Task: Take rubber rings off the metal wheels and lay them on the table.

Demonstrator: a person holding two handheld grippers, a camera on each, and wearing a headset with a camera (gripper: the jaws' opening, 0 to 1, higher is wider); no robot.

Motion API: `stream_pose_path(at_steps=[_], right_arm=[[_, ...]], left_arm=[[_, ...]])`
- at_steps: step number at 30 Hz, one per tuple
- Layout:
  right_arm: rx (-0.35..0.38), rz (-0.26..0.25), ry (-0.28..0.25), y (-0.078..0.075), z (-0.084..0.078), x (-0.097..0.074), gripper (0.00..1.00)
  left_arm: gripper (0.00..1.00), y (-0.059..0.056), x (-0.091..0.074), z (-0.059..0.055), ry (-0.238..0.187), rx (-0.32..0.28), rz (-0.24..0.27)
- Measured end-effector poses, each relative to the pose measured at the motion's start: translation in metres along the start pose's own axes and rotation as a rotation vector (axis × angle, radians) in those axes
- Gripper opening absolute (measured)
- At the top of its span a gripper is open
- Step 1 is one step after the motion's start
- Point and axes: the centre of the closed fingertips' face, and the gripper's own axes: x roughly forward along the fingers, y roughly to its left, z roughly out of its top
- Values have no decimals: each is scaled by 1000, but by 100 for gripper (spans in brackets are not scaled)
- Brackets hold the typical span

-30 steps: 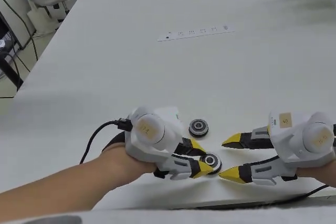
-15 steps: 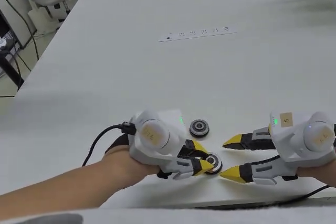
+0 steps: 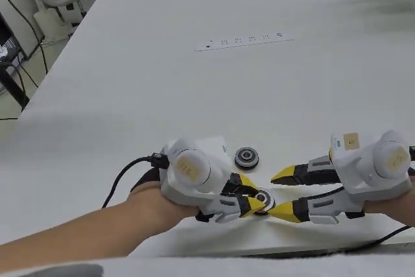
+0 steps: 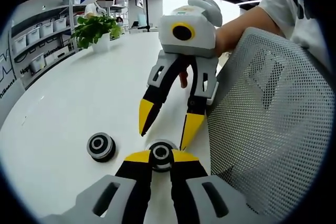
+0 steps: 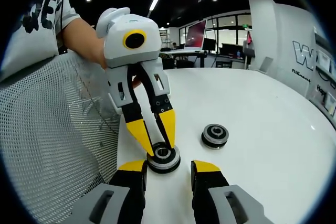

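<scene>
Two wheels, zero rings off so far, as best I can judge. The near wheel (image 5: 164, 157) sits on the counter (image 3: 194, 95) with the left claw (image 4: 160, 156) pinched narrow around it, a yellow tip on either side of the rim. The right claw (image 3: 277, 194) is spread wide and faces that wheel from the opposite side. One tip is just beside the rim, the other is off to the side, and it's gripping nothing. The second wheel (image 3: 246, 157) lies flat just beyond the near wheel, untouched, and its black rubber ring (image 4: 91, 149) looks to be on. Same for the held one, I reckon. No loose rings lie around the near wheel, so both pulls are left to do.

Writing-wise, the person's shirt (image 5: 31, 30) shows "WE" in the right gripper view, with the rest cut off. There's a big "W" on a wall panel (image 5: 310, 51) far behind the near wheel, partly cropped. The small tan stickers on the claw bodies and the white strip (image 3: 243, 41) well beyond the near wheel have marks too small to read.
</scene>
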Motion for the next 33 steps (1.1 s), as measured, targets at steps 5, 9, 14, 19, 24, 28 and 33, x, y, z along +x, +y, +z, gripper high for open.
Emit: stream_pose_path(at_steps=[5,9,14,19,24,28,33], right_arm=[[-7,24,20,2,-3,5,30],[-8,37,31,5,-5,8,30],[19,40,18,6,-3,10,28],[26,36,16,7,-2,10,26],[42,33,16,7,-4,8,24],[60,28,13,6,-6,6,23],[80,25,16,6,-8,3,20]], left_arm=[[8,0,0,0,-2,-1,3],[7,0,0,0,-5,-3,4],[7,0,0,0,-6,-2,6],[7,0,0,1,-5,4,8],[7,0,0,0,-6,6,9],[7,0,0,0,-6,5,9],[7,0,0,0,-7,7,10]])
